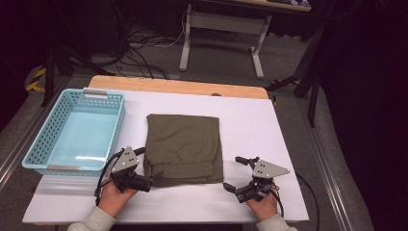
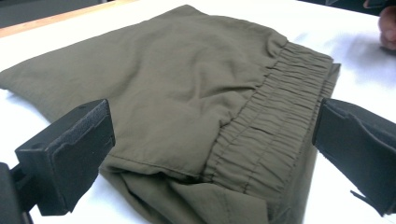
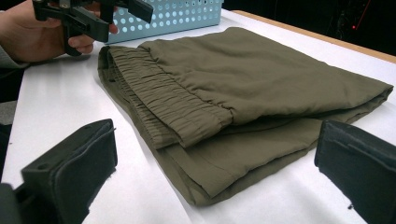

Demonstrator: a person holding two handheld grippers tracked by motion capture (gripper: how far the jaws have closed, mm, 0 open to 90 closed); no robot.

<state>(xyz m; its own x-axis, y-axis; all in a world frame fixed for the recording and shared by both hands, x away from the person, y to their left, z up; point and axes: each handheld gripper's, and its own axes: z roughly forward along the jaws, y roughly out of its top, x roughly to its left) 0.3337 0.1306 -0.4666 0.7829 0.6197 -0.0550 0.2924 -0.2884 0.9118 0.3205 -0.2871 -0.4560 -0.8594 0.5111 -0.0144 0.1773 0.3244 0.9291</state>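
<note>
A white table top (image 1: pixel 250 120) carries the work, with a wooden edge along its far side. Nearest, two grippers rest at the near edge — the left gripper (image 1: pixel 153 180) at the near left corner of one folded olive garment (image 1: pixel 184 147), the right gripper (image 1: pixel 232 174) just beside its near right corner. Both stand with jaws wide, nothing between them. The garment lies mid-table, elastic waistband toward the near side. Left of it sits one blue basket (image 1: pixel 45 132) — nothing blocks the way. Beyond, cables trail across the floor.

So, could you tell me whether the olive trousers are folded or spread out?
Folded: the olive trousers lie as a compact rectangle, layers stacked under the elastic waistband.
</note>
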